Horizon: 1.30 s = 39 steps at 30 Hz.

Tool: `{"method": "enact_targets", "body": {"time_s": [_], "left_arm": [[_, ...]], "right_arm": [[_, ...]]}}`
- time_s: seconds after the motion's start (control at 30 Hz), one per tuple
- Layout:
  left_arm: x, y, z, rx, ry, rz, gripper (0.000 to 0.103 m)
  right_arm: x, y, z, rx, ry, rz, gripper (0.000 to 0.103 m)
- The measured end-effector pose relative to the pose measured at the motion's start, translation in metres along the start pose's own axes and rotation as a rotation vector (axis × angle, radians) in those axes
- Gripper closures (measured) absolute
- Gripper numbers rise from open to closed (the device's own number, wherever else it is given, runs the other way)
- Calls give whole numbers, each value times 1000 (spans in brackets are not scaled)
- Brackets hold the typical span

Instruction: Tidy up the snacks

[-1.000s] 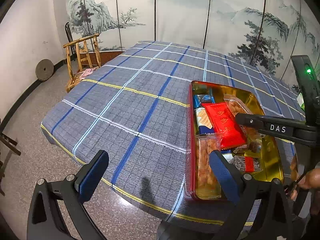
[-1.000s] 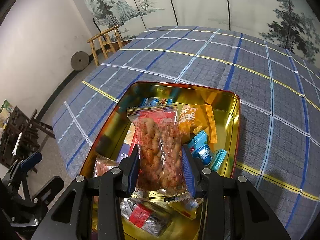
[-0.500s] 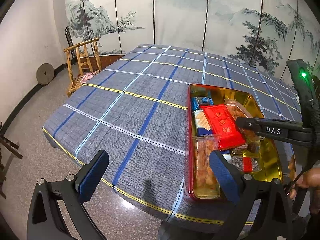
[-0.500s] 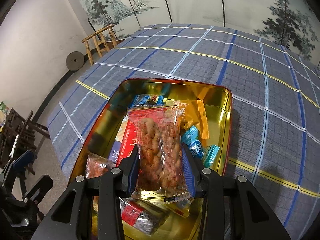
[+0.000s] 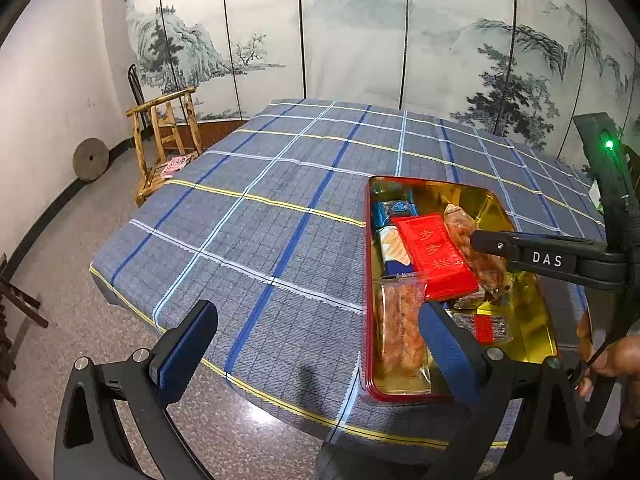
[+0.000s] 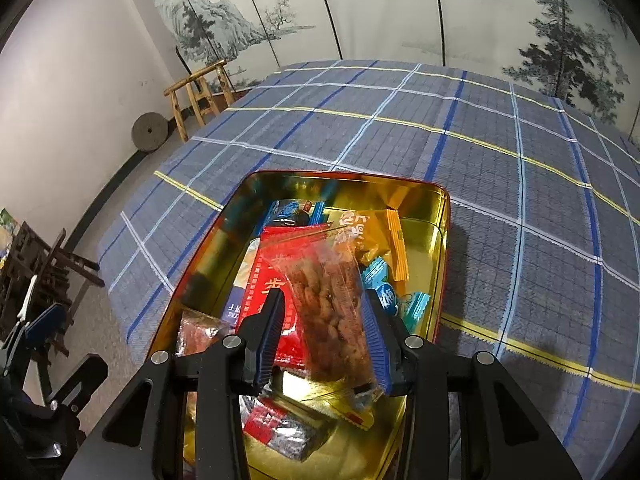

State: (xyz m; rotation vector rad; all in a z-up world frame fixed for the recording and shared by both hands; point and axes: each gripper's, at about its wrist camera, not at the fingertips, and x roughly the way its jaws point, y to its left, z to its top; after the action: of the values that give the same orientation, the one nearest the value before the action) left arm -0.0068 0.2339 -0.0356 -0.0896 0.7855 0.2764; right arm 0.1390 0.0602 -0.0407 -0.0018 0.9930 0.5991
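Note:
A red tin with a gold inside (image 6: 442,216) (image 5: 370,384) sits on the checked tablecloth and holds several snack packets. My right gripper (image 6: 322,338) is over the tin with a clear packet of brown twisted snacks (image 6: 332,304) (image 5: 474,248) between its fingers; the jaws have widened and the packet tilts right, still touching the right pad. A red packet (image 6: 268,276) (image 5: 434,256) lies under it. My left gripper (image 5: 316,354) is open and empty at the table's near edge, left of the tin.
The tin also holds an orange packet (image 6: 372,236), blue wrapped sweets (image 6: 384,296), and a clear packet of orange snacks (image 5: 400,336). A wooden chair (image 5: 166,140) stands beyond the table's far left corner. A painted screen (image 5: 360,32) stands behind.
My right gripper has lowered into the tin and its jaws have opened wider; the twisted-snack packet has slipped and tilted to the right. My left gripper has barely moved.

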Motion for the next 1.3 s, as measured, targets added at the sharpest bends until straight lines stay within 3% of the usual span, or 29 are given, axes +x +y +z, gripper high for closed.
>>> {"method": "enact_targets", "body": {"time_s": [0.37, 0.77, 1.13, 1.3], "left_arm": [[-15, -5, 2, -10, -31, 10, 4], [-79, -20, 5, 7, -263, 2, 4], [-164, -30, 17, -15, -506, -16, 1], [-180, -37, 24, -7, -505, -108, 1]], "right_arm": [[-37, 12, -16, -48, -94, 22, 60], [-122, 47, -60, -251, -316, -27, 47], [-183, 29, -80, -210, -426, -32, 43], [-199, 19, -85, -187, -466, -29, 41]]}}
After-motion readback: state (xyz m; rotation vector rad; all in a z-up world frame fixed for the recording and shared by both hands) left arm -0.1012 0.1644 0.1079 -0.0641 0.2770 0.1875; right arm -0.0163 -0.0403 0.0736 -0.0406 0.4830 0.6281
